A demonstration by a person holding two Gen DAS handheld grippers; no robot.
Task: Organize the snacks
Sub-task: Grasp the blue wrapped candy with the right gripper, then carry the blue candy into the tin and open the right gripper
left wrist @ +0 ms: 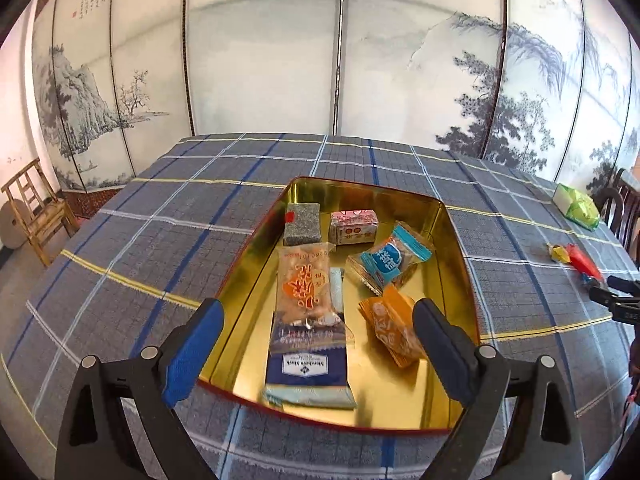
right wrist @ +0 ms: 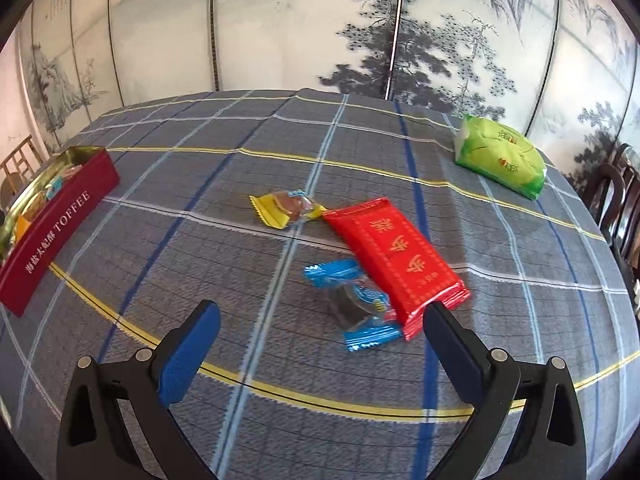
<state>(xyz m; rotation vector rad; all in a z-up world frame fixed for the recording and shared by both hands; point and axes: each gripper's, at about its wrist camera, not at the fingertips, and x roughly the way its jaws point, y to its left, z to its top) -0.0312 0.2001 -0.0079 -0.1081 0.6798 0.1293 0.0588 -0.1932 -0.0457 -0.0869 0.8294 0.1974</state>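
Observation:
A gold-lined tin with red outer walls marked TOFFEE holds several wrapped snacks, among them an orange-print clear pack, a navy packet, a blue-white pack and an orange pack. My left gripper is open and empty above the tin's near half. On the cloth lie a red packet, a blue-wrapped dark candy and a yellow-wrapped candy. My right gripper is open and empty, just short of the blue candy.
A green tissue pack lies at the table's far right, also in the left wrist view. The plaid tablecloth covers the table. A painted screen stands behind. A wooden chair is at left, dark chairs at right.

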